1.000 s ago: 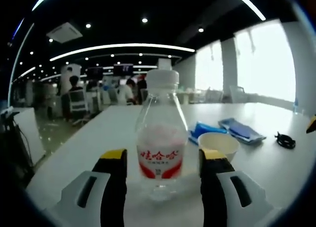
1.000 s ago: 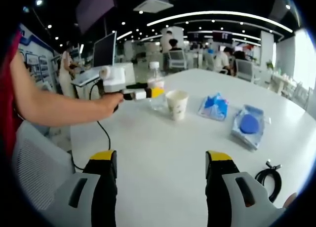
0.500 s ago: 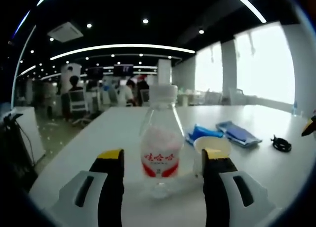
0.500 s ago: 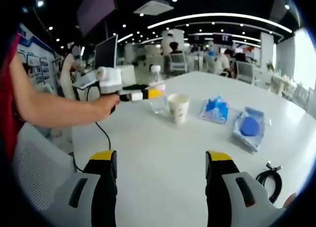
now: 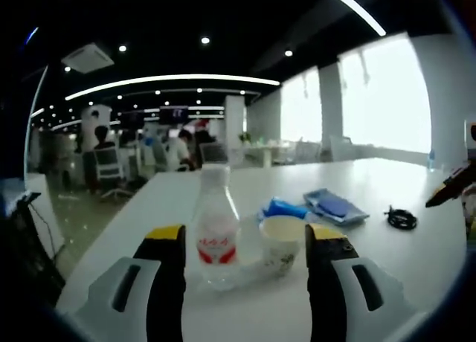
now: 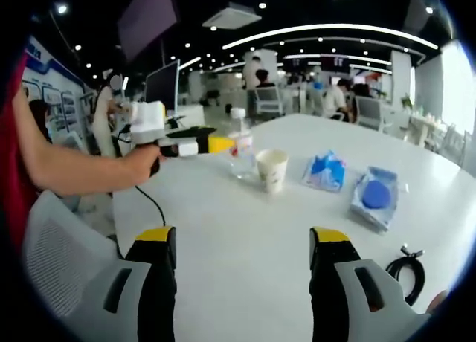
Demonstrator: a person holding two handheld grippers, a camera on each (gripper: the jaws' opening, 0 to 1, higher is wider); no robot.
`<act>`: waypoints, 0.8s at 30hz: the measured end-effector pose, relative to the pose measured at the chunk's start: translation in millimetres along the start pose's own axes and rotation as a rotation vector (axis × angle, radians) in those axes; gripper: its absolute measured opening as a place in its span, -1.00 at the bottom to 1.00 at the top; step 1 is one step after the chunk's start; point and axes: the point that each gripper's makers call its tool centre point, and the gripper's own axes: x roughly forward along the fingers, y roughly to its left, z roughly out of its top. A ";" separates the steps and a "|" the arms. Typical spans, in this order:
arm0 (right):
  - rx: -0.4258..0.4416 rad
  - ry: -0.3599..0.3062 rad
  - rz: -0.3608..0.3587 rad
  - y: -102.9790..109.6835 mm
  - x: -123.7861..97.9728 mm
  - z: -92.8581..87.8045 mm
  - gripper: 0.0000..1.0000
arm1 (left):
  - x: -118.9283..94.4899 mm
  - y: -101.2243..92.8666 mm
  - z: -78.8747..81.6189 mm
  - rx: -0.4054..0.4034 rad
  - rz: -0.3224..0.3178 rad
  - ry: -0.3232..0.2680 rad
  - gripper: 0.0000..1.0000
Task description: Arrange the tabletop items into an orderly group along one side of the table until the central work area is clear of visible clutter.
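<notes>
Left gripper view: the left claw [image 5: 244,242] stands released at lower centre, its jaws well apart. Beyond them, on the white bench [image 5: 372,282], stands a clear plastic bottle with a red label [image 5: 214,234], a white paper cup [image 5: 281,242] just beside it. The bottle looks nearly empty, so light, smooth and easily tipped; take it around the labelled waist.

Right gripper view: the right claw [image 6: 242,249] is likewise released over bare bench, with blue packets [image 6: 326,171] at centre right.
</notes>
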 end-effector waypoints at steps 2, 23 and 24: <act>0.006 -0.011 -0.009 0.0 -2.9 3.3 0.46 | -5.7 -9.6 4.2 -0.004 -0.024 -0.007 0.24; 0.003 -0.050 -0.112 -18.6 -39.8 13.6 0.45 | -24.2 -106.7 23.4 0.062 -0.267 -0.006 0.19; -0.002 -0.057 -0.114 -22.1 -41.5 15.9 0.45 | -23.5 -112.0 25.6 0.080 -0.279 -0.005 0.18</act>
